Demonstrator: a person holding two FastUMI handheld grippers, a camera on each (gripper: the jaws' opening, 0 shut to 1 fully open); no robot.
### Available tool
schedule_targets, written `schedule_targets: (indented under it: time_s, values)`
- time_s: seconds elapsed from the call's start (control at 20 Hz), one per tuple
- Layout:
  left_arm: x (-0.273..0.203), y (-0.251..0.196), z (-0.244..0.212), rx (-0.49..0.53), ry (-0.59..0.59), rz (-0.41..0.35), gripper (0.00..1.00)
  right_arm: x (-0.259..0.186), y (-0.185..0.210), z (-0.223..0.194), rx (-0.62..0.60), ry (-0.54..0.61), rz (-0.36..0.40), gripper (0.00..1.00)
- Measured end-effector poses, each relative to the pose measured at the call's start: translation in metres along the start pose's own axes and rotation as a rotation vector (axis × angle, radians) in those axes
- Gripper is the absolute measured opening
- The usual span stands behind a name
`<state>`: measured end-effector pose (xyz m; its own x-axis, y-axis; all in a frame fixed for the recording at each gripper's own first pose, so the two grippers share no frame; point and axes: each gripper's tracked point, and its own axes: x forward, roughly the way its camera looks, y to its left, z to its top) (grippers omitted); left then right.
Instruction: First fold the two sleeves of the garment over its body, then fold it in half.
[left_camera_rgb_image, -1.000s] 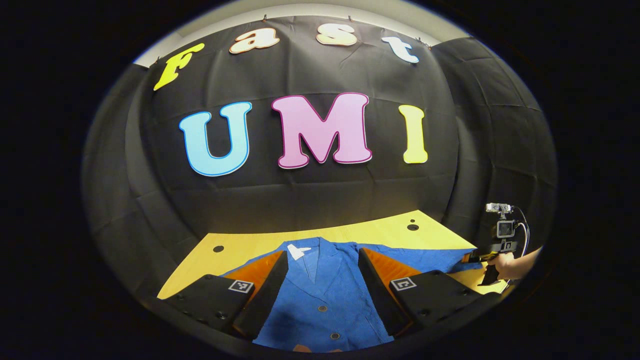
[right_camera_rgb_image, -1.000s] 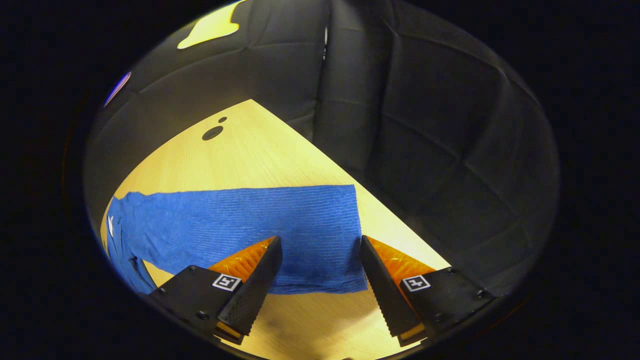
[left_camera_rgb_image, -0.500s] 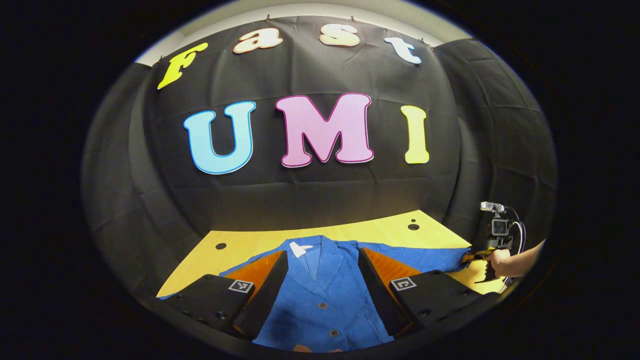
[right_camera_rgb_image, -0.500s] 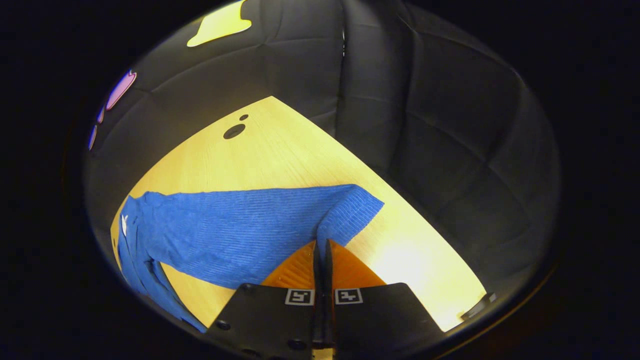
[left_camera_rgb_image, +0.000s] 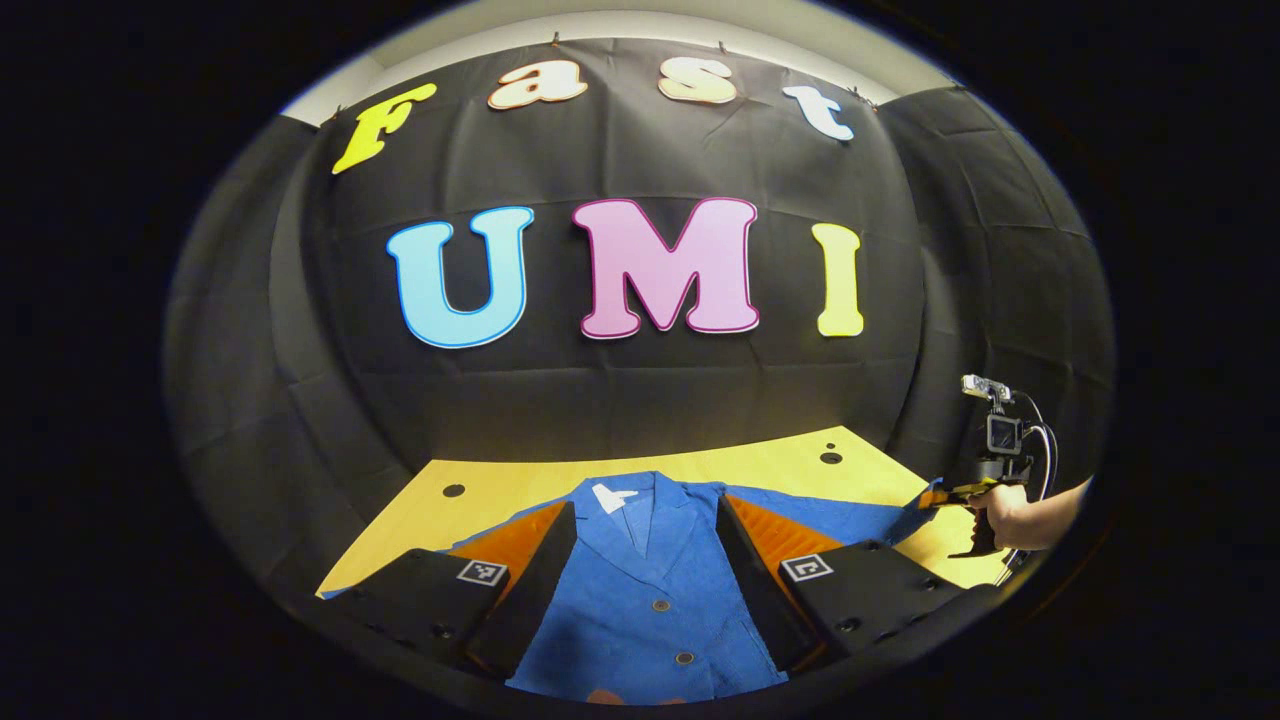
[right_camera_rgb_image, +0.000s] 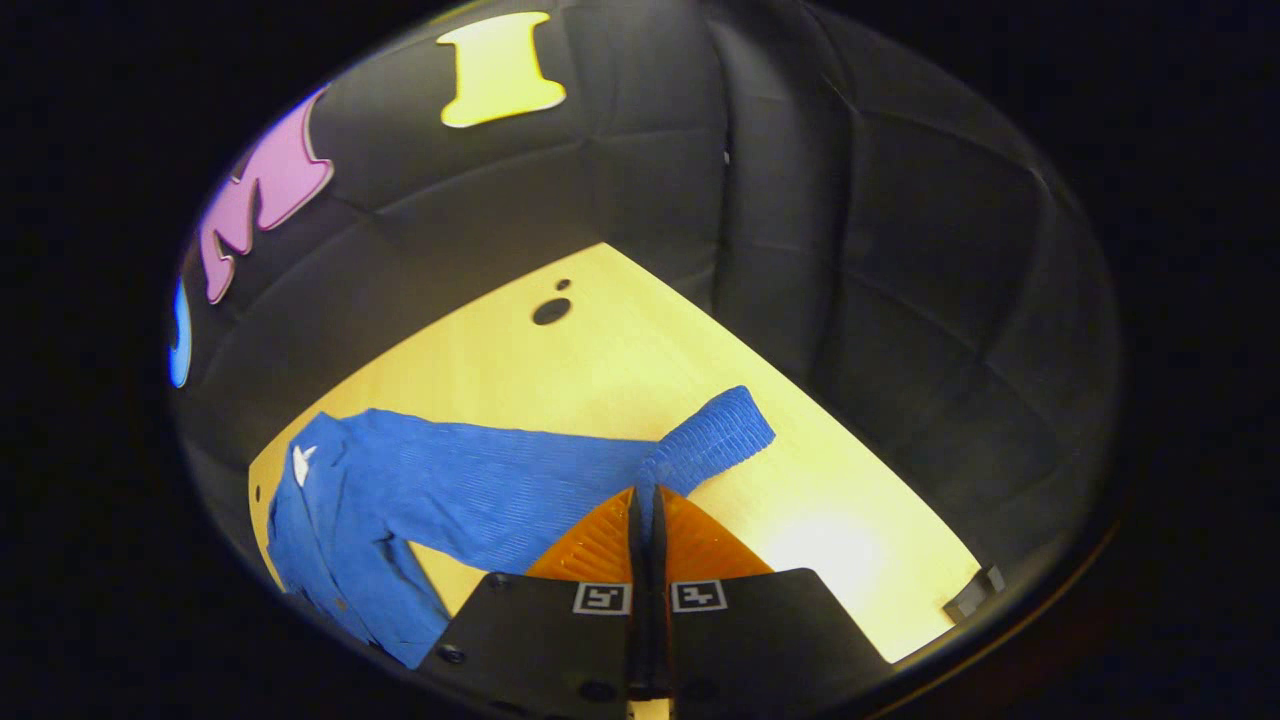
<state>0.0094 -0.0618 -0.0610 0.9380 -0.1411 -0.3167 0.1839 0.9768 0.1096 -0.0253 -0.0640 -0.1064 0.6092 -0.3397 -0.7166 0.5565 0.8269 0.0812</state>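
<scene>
A blue button-front jacket lies flat on the yellow wooden table, collar toward the far wall. My left gripper is open, its fingers spread to either side of the jacket's collar and chest with nothing between them. At the right edge of the left gripper view, a hand holds my right gripper at the end of the sleeve. In the right gripper view, my right gripper is shut on the sleeve near its cuff. The cuff is raised and bunched above the table.
Dark round holes are in the tabletop near its far corner. The black cloth wall runs close behind and to the right of the table. A small dark block sits at the table's near right edge. Bare wood lies right of the cuff.
My right gripper went from open around the sleeve end to shut on it, then lifted and pulled it so the cuff bunched. My left gripper stayed open over the chest.
</scene>
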Motion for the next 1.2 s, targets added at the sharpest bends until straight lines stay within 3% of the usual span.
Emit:
schedule_targets:
  time_s: [0.3, 0.55, 0.9, 1.2]
  values:
    - [-0.007, 0.023, -0.001, -0.057, -0.028, 0.061, 0.82, -0.04, 0.119, 0.026, -0.129, -0.089, 0.139, 0.0]
    - [-0.018, 0.05, -0.011, -0.122, -0.019, 0.146, 0.82, -0.055, 0.222, 0.016, -0.201, -0.095, 0.244, 0.01]
    - [-0.037, 0.094, -0.029, -0.199, 0.004, 0.308, 0.82, -0.074, 0.391, -0.047, -0.355, -0.05, 0.42, 0.01]
    - [-0.055, 0.128, -0.049, -0.264, 0.034, 0.45, 0.82, -0.085, 0.522, -0.136, -0.51, -0.014, 0.531, 0.01]
